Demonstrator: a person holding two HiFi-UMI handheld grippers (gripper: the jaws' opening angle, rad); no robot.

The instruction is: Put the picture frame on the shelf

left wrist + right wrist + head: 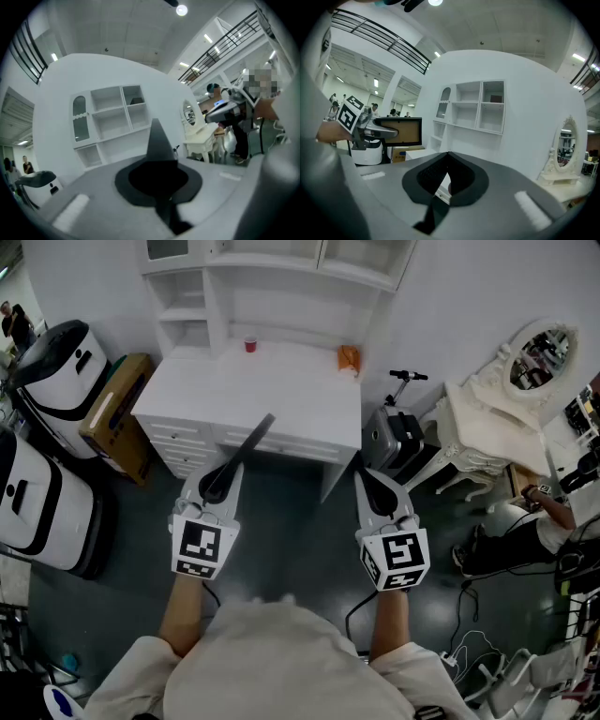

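Left side: the left hand-held gripper (pixel 228 476) was closed on the picture frame (pixel 251 442), its jaws almost together on the frame's thin edge. The frame stuck out ahead of the jaws, edge-up. In the head view its far end lay over the front edge of the white surface (pixel 281 385), in the air and well apart from the shelf (pixel 291 296). The right gripper view showed its brown face and black border, with the grip near 1 end.

Risk 1: with the grip at 1 end and most of the frame beyond the jaws, I judged the frame could pivot or slip if it were swung quickly.

Centre: a red cup (pixel 250 344) stood on the surface just below the shelf bays.

Risk 2: the leading end could knock the cup, or catch a shelf upright, if brought in low or skewed.

Risk 3: a frame released leaning, or not seated on a shelf board, could tip forward onto the surface.

Right side: the right hand-held gripper (pixel 366 482) had its jaw tips together with nothing between them. It was well apart from the frame and gave no support. An orange object (pixel 349 357) sat at the surface's right rear, clear of the likely path.
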